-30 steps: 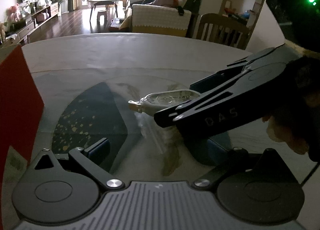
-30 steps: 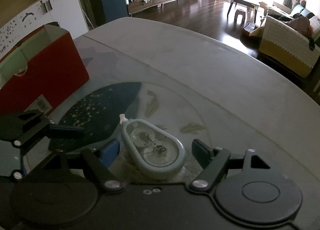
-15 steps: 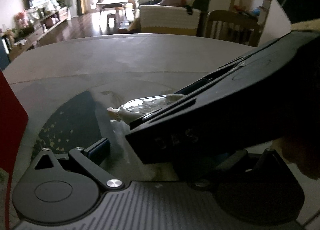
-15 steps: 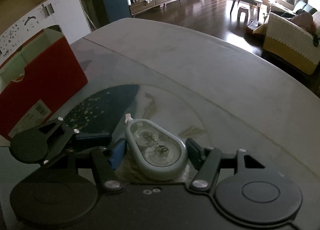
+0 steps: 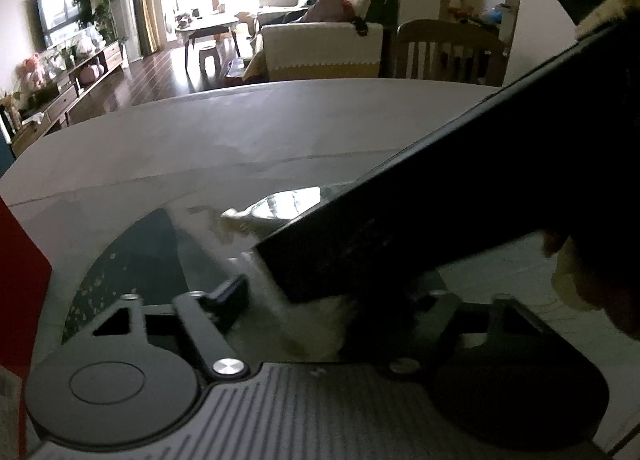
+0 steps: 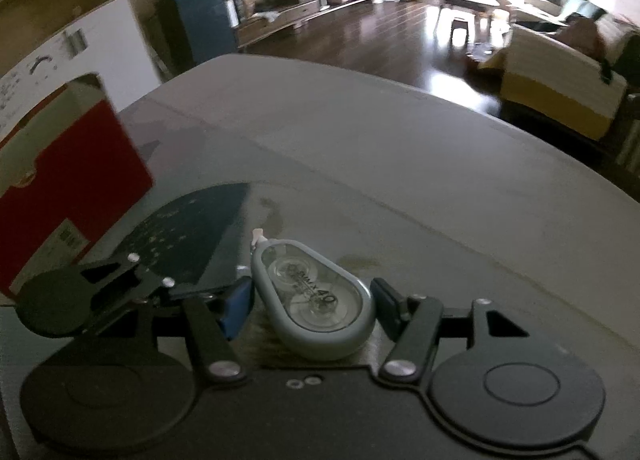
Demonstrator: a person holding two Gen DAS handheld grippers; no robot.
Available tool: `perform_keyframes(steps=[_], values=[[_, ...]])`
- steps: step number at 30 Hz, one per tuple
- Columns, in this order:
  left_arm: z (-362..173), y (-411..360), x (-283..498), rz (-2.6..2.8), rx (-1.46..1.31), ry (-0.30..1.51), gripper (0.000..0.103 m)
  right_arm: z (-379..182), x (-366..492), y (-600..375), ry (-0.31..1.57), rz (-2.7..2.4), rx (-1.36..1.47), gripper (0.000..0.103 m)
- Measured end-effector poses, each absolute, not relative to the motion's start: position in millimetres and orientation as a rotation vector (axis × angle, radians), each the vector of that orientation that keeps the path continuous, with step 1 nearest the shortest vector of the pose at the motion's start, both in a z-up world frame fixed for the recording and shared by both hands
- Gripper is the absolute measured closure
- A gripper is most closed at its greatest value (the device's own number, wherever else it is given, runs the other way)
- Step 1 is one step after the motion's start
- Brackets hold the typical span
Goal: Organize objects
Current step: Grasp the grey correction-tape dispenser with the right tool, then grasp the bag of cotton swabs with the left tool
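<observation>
Since a second ago your right gripper point(image 6: 312, 300) has closed in: its jaws now pinch the correction tape point(image 6: 316, 296), lifted off the table point(image 6: 400, 164). Your left gripper point(image 5: 340, 300) stays spread, empty. Next, carry the tape left to the red box point(image 6: 76, 196).

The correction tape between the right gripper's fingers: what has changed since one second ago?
The right gripper has closed its fingers onto the correction tape, which was loosely bracketed before, and now appears to grip it. The left gripper has moved in closer beside it. The red box stayed put on the table.
</observation>
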State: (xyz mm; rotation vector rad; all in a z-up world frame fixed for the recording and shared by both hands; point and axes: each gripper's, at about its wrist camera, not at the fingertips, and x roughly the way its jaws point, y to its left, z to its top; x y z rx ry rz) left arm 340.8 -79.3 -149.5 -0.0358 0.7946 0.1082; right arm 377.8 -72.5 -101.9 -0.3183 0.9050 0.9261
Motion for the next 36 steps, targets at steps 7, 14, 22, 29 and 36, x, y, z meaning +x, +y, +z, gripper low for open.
perform_keyframes(steps=[7,14,22,29,36], values=[[-147.4,-81.9,341.5,0.082,-0.025,0.797,0.071,-92.6,393.0,-121.5,0.897,0.796,-0.222,0.040],[-140.4,-75.1,331.6,0.040,-0.064,0.824,0.072,-99.3,391.9,-157.7,0.920,0.711,-0.187,0.040],[-126.6,-78.2,321.1,-0.051,-0.034,0.814,0.024,-106.8,376.6,-177.2,0.930,0.666,-0.180,0.040],[-114.8,-74.5,354.0,-0.203,0.069,0.797,0.023,-108.3,368.7,-190.5,0.936,0.659,-0.157,0.040],[-135.9,-70.2,387.3,-0.242,0.190,0.878,0.023,-111.4,361.3,-200.3,0.951,0.658,-0.153,0.040]])
